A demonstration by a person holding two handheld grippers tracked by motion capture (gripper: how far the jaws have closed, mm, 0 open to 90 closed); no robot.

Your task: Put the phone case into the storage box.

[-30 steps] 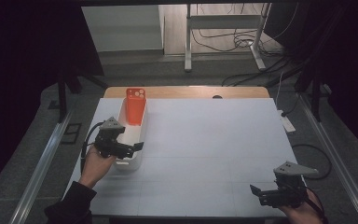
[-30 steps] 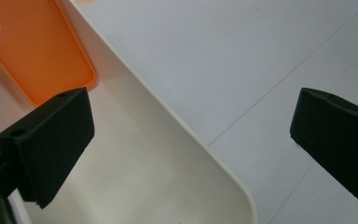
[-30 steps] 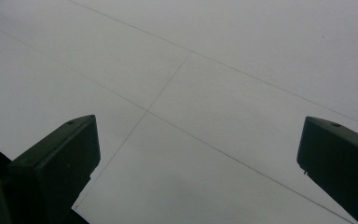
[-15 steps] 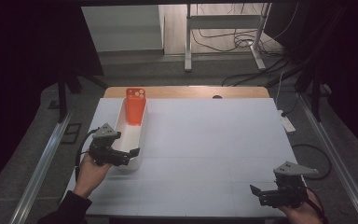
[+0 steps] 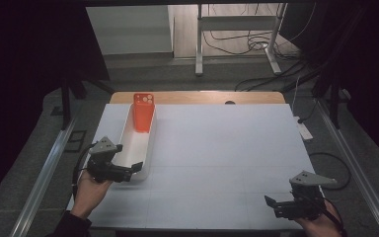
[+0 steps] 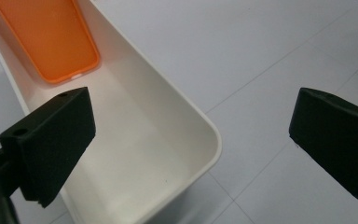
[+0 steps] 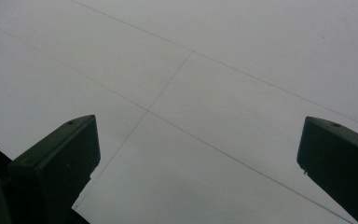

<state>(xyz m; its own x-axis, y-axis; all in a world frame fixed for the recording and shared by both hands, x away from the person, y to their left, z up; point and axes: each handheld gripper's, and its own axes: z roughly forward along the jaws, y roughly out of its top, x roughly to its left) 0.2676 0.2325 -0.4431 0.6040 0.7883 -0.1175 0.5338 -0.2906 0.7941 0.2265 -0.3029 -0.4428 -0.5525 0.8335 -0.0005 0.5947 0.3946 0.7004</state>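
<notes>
A long white tray (image 5: 130, 147) lies along the left side of the white table (image 5: 227, 148). An orange phone case (image 5: 143, 112) leans upright in its far end, camera cutout at the top. My left gripper (image 5: 131, 173) hovers at the tray's near end and is open, holding nothing. In the left gripper view its jaws stand wide apart (image 6: 191, 126), one over the tray's inside, the other over the table, with the tray's rounded rim (image 6: 209, 135) between them and the orange case (image 6: 51, 37) beyond. My right gripper (image 5: 272, 207) is open and empty near the front right edge, above bare table (image 7: 198, 149).
A wooden strip (image 5: 197, 97) borders the table's back edge. Metal rails (image 5: 44, 173) run along both sides, with dark curtains beyond. Cables and a metal frame (image 5: 237, 39) stand on the floor behind. Thin seam lines (image 7: 168, 88) cross the table surface.
My left gripper has drawn back along the tray toward its near end and a little to the left, still open. The right gripper and the orange case have not moved.
</notes>
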